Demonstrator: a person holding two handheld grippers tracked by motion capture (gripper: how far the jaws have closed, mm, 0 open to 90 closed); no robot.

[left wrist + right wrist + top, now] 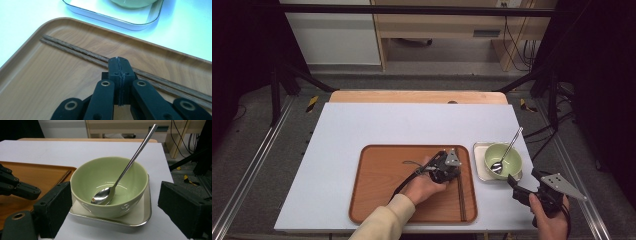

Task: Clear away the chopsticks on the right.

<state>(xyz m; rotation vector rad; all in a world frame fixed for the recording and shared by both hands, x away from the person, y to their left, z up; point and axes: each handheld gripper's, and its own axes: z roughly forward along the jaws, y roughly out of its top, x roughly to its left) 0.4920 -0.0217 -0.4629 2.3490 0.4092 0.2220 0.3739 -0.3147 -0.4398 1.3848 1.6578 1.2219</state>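
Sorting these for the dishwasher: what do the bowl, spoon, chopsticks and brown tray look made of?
Bowl: likely glazed ceramic, pale green with a soft gloss and a thick rim. Spoon: polished metal, mirror-bright, probably stainless steel. Chopsticks: dark wood by their streaky grain, matte. Tray: wood-grain pattern with a smooth moulded rim; it may be laminate or plastic rather than solid wood.
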